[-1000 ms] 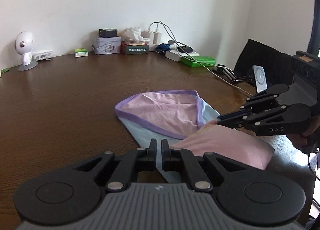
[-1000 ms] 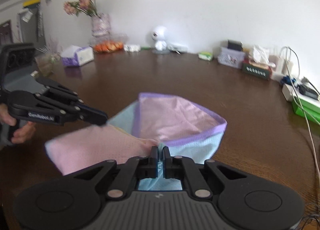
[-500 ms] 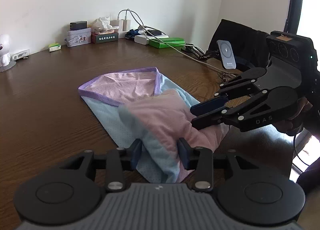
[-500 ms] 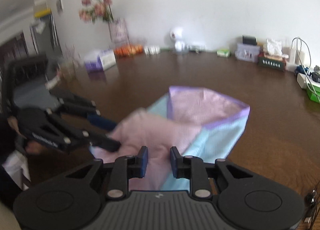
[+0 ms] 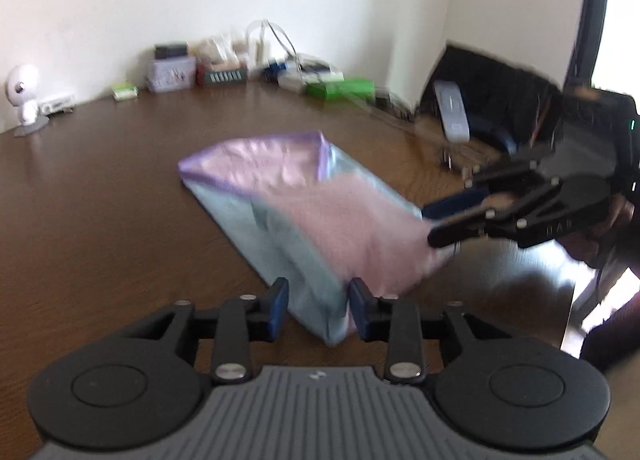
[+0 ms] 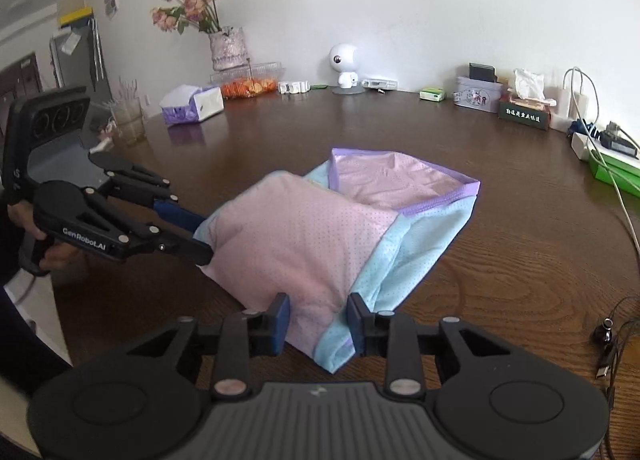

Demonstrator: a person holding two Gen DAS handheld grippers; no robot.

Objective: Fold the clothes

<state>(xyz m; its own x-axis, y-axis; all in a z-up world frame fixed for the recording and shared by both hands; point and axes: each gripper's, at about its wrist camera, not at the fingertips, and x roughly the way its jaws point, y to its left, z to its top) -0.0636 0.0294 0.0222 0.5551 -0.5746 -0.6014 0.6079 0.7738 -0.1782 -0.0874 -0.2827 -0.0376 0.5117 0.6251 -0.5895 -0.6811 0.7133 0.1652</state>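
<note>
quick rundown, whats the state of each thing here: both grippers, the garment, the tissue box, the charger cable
left gripper: open, fingers either side of the garment's near corner
right gripper: open, garment edge between its fingers
garment: on the table, pink flap folded over the blue part, purple waistband open
purple tissue box: open, tissue sticking out
white cable: plugged into a charger by the wall
</note>
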